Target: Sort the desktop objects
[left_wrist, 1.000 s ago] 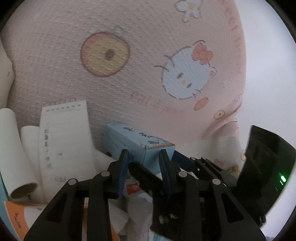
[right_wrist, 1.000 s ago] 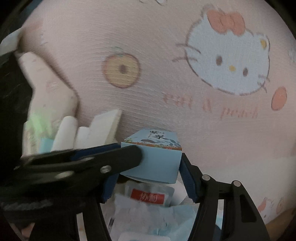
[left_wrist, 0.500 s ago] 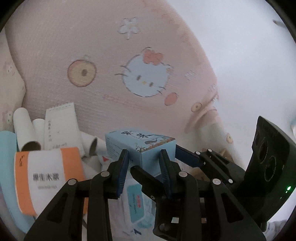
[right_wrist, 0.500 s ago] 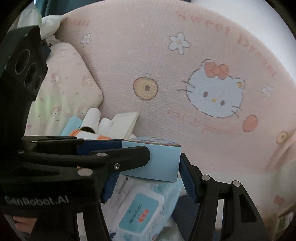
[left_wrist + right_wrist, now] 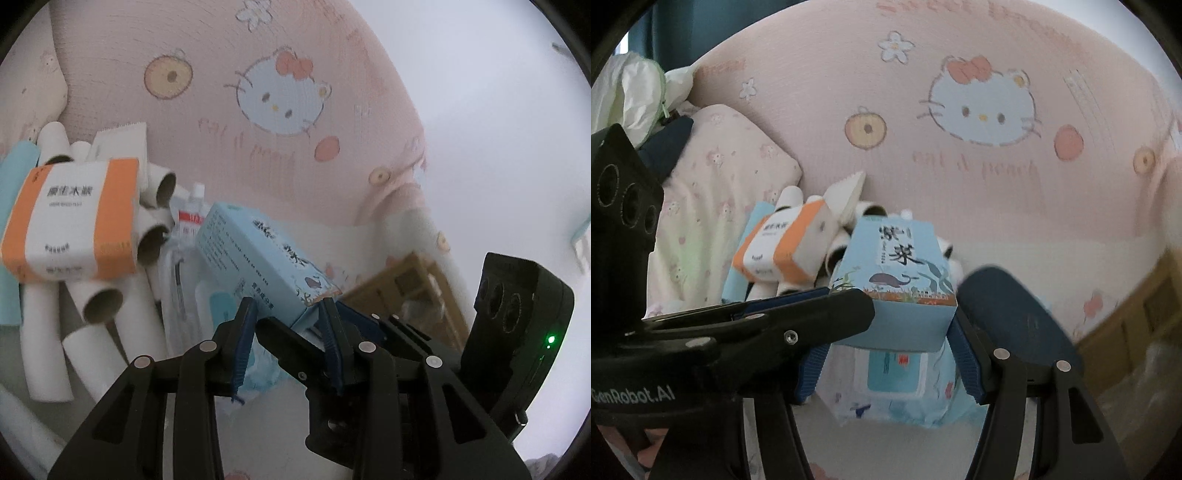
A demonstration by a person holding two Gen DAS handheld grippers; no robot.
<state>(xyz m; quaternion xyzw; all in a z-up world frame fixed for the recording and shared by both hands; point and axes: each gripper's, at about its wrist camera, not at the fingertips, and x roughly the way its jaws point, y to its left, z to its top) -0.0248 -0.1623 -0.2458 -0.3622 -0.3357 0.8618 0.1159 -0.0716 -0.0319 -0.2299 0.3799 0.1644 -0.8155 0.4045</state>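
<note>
Between the pads of both the left gripper (image 5: 288,314) and the right gripper (image 5: 886,354), each closed on one end, the pale blue seaweed box (image 5: 897,280) hangs clear of the clutter beyond the fingertips, apparently mid-carry, so next comes a shared, matched set-down.

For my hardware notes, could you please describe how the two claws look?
Both the left claw and the right claw have black angular fingers with silver rivets and ribbed blue pads. White "GenRobot.AI" lettering marks one housing; the other shows three round lenses and a green light.
</note>
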